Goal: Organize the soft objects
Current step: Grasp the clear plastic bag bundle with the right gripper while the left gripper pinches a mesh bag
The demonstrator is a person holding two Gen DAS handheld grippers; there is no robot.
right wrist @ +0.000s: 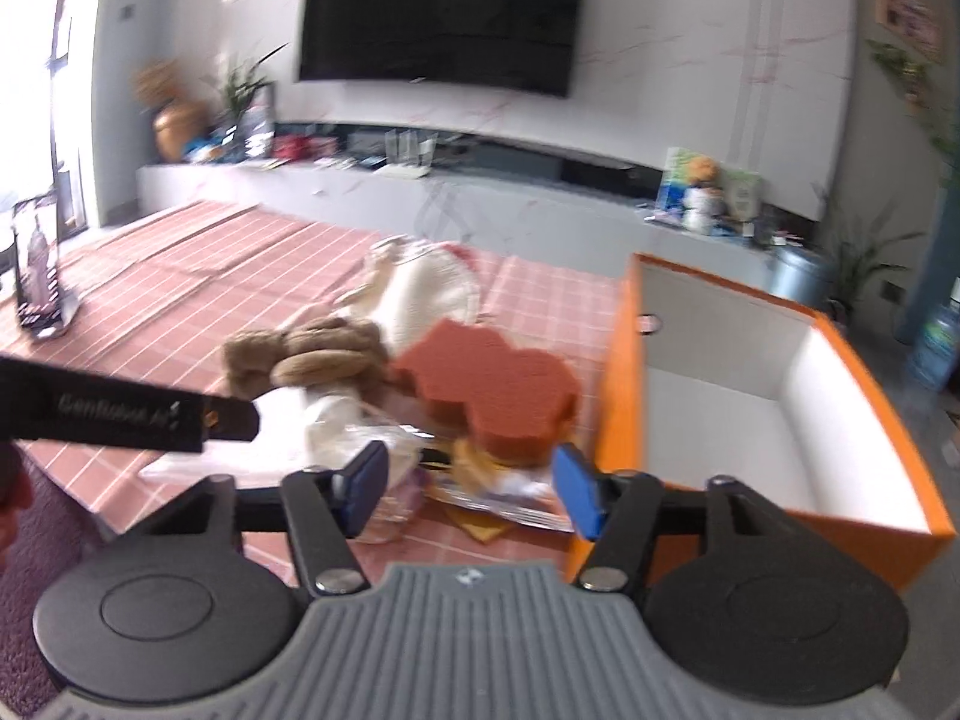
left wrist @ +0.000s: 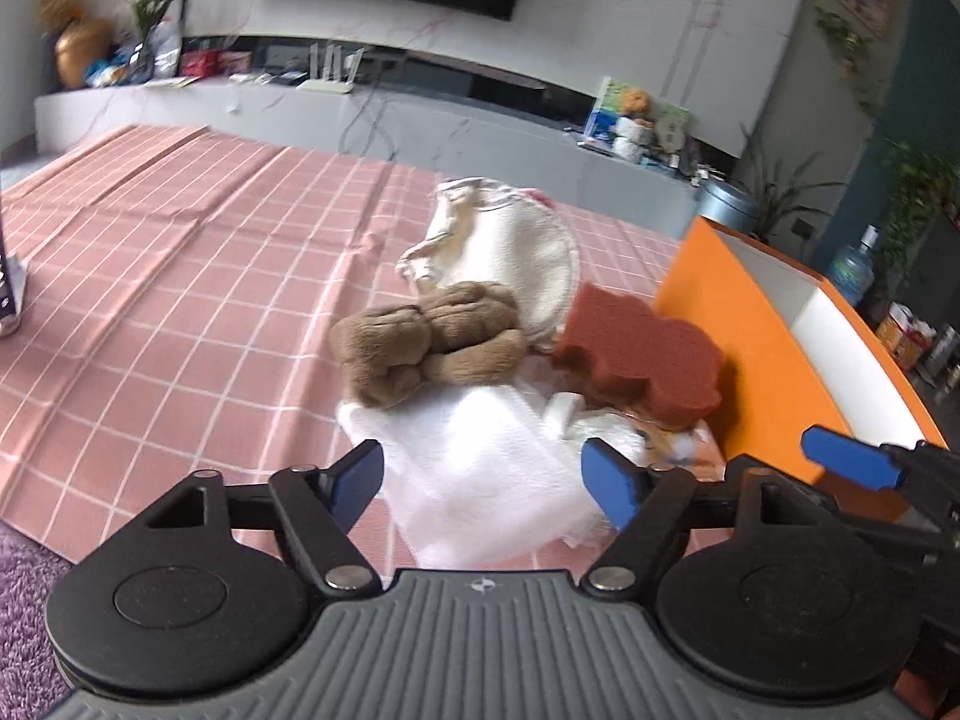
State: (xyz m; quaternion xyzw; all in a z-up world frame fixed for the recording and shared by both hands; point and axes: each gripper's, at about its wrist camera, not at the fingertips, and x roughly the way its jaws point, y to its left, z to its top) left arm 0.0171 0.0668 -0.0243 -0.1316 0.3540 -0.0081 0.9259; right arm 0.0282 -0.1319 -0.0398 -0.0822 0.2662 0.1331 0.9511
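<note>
Your left gripper [left wrist: 483,477] has its blue pads spread wide, with a white paper towel [left wrist: 480,480] lying between them, not squeezed. Your right gripper [right wrist: 474,489] is spread too, over a crinkly clear wrapper [right wrist: 498,495] that neither pad presses.

The soft things sit in one pile on the pink checked cloth [left wrist: 180,300]: a brown plush toy [left wrist: 429,339], a cream cloth bag [left wrist: 510,252] behind it and a rust-red sponge [left wrist: 639,354] (it touches the box). The orange box [right wrist: 618,372] stands just beside the pile, white inside.

In the right view, the left gripper's black arm says "GenRobot.AI", a bit blurry.
</note>
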